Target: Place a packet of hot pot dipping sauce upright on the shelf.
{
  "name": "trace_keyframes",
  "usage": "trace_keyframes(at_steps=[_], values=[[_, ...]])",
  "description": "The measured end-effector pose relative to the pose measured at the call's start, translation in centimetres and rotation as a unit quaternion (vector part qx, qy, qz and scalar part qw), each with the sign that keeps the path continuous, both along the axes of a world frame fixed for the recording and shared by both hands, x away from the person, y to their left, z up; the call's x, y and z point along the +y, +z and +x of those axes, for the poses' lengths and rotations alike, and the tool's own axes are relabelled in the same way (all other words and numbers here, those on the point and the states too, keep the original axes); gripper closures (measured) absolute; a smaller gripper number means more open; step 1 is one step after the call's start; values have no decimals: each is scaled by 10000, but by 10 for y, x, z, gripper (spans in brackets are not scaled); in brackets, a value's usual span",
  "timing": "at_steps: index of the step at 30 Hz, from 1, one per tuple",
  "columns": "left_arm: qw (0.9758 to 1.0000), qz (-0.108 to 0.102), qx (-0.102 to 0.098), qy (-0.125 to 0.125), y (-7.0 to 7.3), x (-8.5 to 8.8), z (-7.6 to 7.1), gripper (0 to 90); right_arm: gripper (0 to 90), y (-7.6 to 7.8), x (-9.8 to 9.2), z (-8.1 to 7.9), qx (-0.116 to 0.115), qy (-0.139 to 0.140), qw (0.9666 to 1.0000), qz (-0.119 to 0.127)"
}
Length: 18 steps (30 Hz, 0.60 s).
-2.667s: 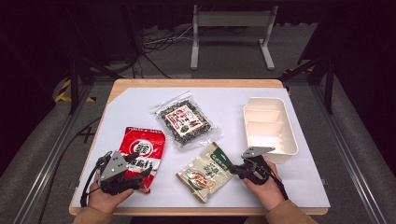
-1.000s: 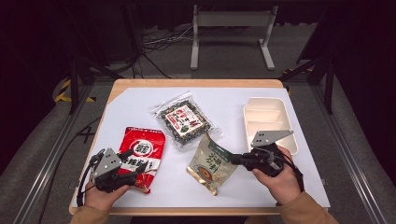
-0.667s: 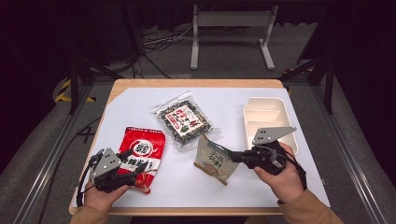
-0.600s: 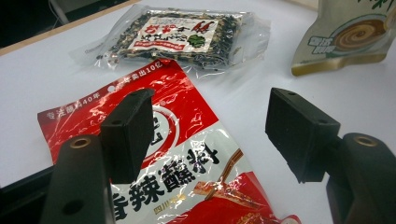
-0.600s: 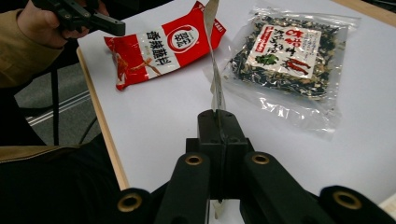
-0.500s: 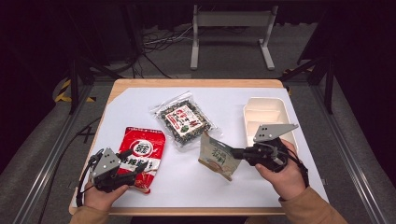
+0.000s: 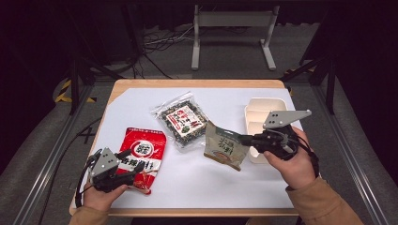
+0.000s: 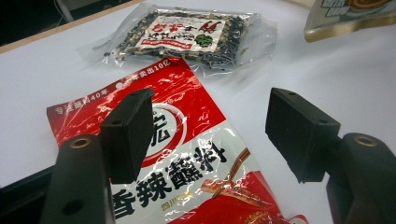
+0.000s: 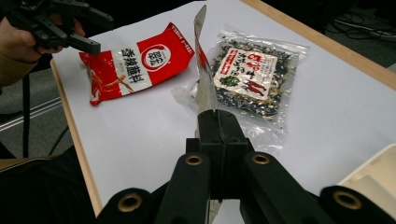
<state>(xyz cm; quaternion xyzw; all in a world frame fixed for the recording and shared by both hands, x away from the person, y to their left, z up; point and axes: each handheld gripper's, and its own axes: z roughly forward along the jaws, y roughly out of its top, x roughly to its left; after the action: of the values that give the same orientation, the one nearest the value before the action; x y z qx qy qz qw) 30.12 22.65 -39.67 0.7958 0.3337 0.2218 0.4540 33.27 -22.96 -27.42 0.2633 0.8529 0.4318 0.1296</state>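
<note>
The green-and-tan pouch (image 7: 225, 149) hangs clear of the surface, a little right of the middle, pinched at its right edge by the right gripper (image 7: 245, 139), whose jaws are pressed fully together on the thin foil seam (in the right gripper view that seam (image 9: 203, 65) stands up edge-on from between them). Holding it by the edge lets the pouch dangle freely, and the white divided tray (image 7: 257, 111) just to its right looks the likely place for it. Left of the pouch, the clear packet of dark seeds (image 7: 182, 121) lies flat toward the far middle. Nearer and farther left, the red sachet (image 7: 141, 157) also lies flat, with the left gripper (image 7: 133, 161) poised over its near end, jaws spread wide on either side and gripping nothing, probably ready to take it. A white sheet (image 7: 197, 183) covers the wooden-edged surface. Beyond it the room is dark, with a grey floor, cables and a metal stand (image 7: 232, 28).
</note>
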Motion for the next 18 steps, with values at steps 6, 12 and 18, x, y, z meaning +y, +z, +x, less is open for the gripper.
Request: trace_keyframes(at_steps=[6,12,18], values=[[10000,-22,7,23,0,1,0,333,900,10,-2,3,-133,-56,9999,-69],[10000,-25,5,48,0,2,0,334,900,22,-5,6,-271,-102,9996,-68],[10000,-29,2,71,-1,4,1,333,900,32,-7,10,-397,-142,9990,-125]])
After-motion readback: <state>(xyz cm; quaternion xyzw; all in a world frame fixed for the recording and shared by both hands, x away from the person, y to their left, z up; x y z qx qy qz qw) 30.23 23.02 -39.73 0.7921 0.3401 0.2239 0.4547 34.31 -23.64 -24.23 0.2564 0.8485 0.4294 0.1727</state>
